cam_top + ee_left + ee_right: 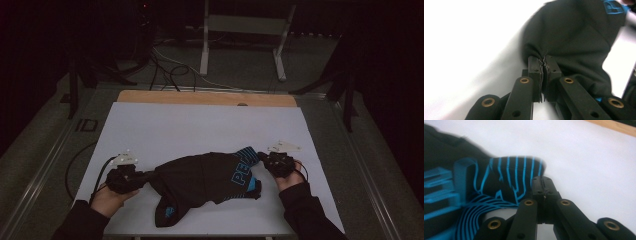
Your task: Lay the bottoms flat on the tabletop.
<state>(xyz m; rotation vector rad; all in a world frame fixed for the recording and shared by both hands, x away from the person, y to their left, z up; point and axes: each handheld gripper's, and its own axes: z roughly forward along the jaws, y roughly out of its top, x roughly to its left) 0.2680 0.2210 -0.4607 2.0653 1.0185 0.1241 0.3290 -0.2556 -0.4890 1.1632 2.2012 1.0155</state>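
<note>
I hold my left gripper (137, 176) low over the white table sheet (200, 125), its jaws pinched tight on the left end of a black garment (200, 180). In the left gripper view the jaws meet with only a thin fold of black cloth (574, 42) between them, and the fabric bunches into creases right at the tips before spreading away ahead of and to the right of the jaws. My left hand (107, 197) wraps the handle behind it.

My right gripper (265, 159) sits at the garment's other end, jaws closed on the edge with blue stripes. In the right gripper view the striped cloth (506, 177) lies just left of the closed jaws and touches them at the tips; bare white sheet runs off to the right of them. My right hand (290, 177) is behind the gripper.

Between the two grippers the garment lies on the sheet, crumpled rather than flat, with blue lettering (245, 172) toward the right gripper. A lower flap with a small blue mark (169, 211) hangs toward me. Beyond the sheet a wooden table edge (205, 97) shows.
</note>
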